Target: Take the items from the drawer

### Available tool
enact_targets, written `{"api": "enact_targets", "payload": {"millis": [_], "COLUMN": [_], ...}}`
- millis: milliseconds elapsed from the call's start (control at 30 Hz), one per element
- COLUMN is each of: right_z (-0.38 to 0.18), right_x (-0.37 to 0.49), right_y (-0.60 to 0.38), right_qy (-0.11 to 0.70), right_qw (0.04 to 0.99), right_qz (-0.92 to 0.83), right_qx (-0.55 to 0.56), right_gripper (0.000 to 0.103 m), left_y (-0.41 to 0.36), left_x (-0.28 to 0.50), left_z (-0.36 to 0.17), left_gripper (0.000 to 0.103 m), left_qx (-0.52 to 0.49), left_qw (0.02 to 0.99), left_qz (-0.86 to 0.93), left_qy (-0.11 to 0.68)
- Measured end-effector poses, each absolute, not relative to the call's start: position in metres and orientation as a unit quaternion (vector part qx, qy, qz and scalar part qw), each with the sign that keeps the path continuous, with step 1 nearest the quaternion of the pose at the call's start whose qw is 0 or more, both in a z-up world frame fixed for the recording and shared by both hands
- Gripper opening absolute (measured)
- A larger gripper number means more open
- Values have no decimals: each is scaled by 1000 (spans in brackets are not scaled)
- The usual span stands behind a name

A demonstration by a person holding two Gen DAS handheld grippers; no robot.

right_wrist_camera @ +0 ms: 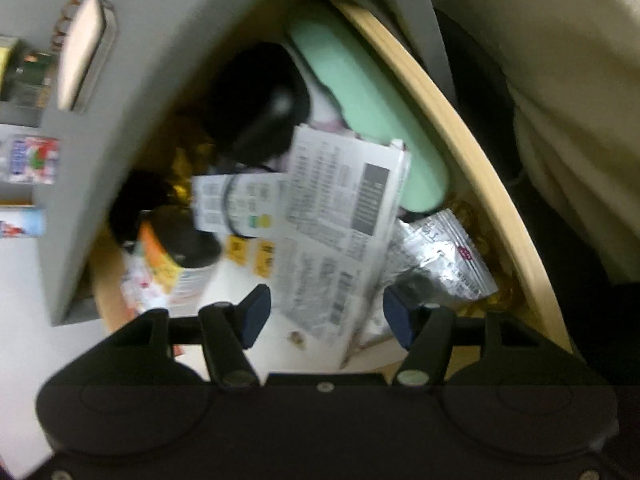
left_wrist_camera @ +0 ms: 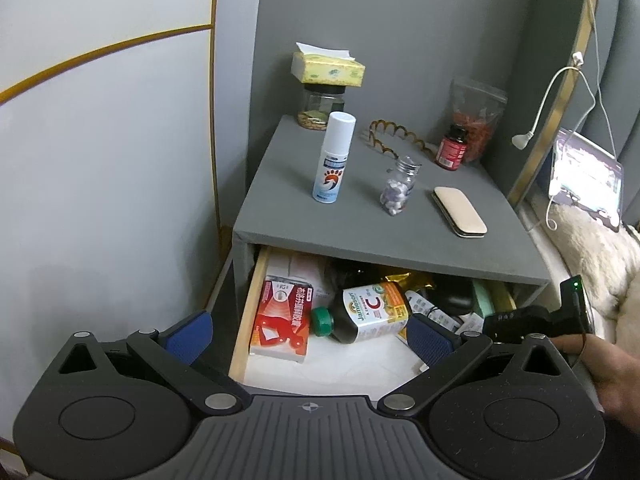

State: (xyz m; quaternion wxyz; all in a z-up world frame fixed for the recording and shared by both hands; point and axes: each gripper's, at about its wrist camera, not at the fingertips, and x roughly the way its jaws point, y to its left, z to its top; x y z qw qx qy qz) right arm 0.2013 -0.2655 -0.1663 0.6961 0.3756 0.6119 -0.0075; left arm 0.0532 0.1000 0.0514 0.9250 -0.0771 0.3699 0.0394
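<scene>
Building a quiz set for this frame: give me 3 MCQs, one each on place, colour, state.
1. Where does the white spray bottle stand?
A. on the nightstand top
B. in the drawer
C. on the bed

2. What colour is the cap of the vitamin C bottle?
A. red
B. green
C. white

3. The drawer is:
A. shut
B. pulled open
C. taken out

Answers: 1 A, it stands upright on the grey top; 2 B, green cap at its left end; 3 B, its contents show under the top.

Brown bottle (left_wrist_camera: 370,312) in drawer: label reads "Jamieson", large red "C". Other print illegible.
</scene>
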Motion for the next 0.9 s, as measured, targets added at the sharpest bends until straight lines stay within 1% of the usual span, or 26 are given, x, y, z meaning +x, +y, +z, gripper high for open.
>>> {"api": "enact_targets", "payload": {"millis": [67, 100, 133, 200, 267, 300, 367, 467, 567, 633, 667, 700, 800, 867, 900], "right_z": [-168, -169, -171, -167, -162, -158, -154, -152, -148, -143, -144, -148, -164, -174, -176], "right_x": [205, 205, 205, 202, 197, 191, 186, 185, 186, 183, 182, 181, 182, 183, 183], "right_y": [-266, -267, -268, -266, -262, -259, -255, -250, -248, -255, -258, -264, -271, -270, -268], "right_qy": [600, 595, 589, 577, 565, 551, 532, 502, 514, 510, 514, 521, 543, 546, 543], "right_qw": [697, 697, 698, 710, 722, 733, 748, 764, 772, 784, 781, 770, 730, 718, 716], "right_qz": [-14, -16, -17, -2, 26, 44, 58, 77, 46, 9, -6, -28, -40, -45, -45], "right_qx": [392, 399, 406, 403, 399, 397, 392, 398, 371, 354, 355, 367, 413, 430, 436], "right_gripper": [61, 57, 46, 33, 29, 26, 24, 24, 27, 36, 46, 50, 53, 53, 55], "left_y": [99, 99, 98, 98, 98, 99, 100, 100, 100, 101, 101, 101, 100, 98, 97], "left_x": [54, 54, 53, 53, 53, 53, 54, 54, 53, 52, 53, 53, 54, 54, 54], "left_z": [51, 51, 51, 52, 51, 50, 48, 47, 48, 49, 49, 49, 47, 47, 47], "left_gripper": [102, 102, 102, 102, 102, 102, 102, 102, 102, 102, 102, 102, 102, 102, 102], "left_qx": [-77, -76, -76, -76, -77, -78, -80, -79, -78, -80, -81, -81, -79, -77, -76], "left_qw": [925, 924, 925, 925, 924, 924, 922, 922, 922, 922, 922, 922, 922, 921, 921], "left_qz": [38, 36, 34, 33, 33, 35, 36, 37, 38, 38, 39, 39, 39, 38, 37], "left_qy": [371, 372, 372, 371, 372, 374, 376, 377, 378, 376, 376, 376, 378, 379, 379]}}
